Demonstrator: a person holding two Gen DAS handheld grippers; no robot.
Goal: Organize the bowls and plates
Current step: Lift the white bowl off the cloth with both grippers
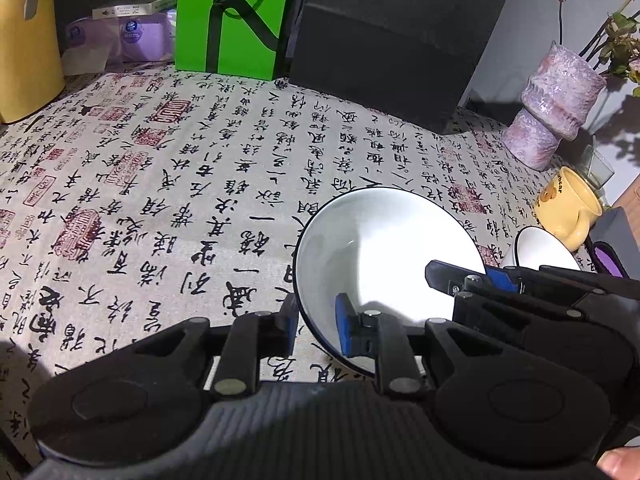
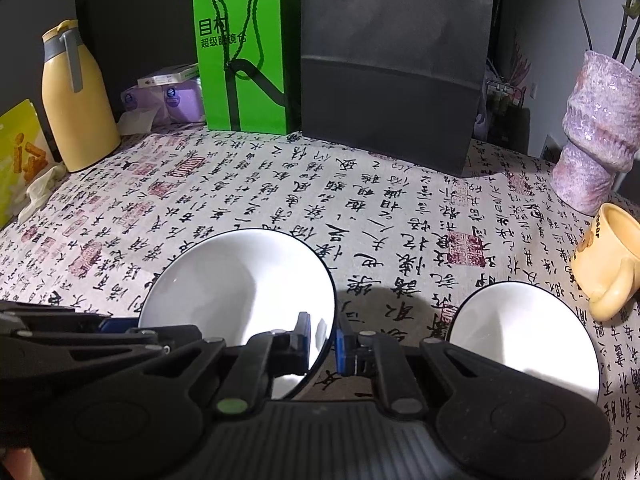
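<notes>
Sitting on the printed cloth (image 2: 360,208), the big white bowl (image 2: 240,280) is pinched at two spots on its near rim. Its left side is squeezed by the left gripper (image 1: 318,326), its right side by the right gripper (image 2: 323,340). A smaller white bowl (image 2: 524,340) is seen just right, near a yellow mug (image 2: 608,256).

Tabletop under calligraphy cloth, dim room

The tabletop (image 2: 360,208) wears a cream cloth printed with black script and red seals; behind it a dark wall (image 2: 140,20), paler grey at right.
</notes>
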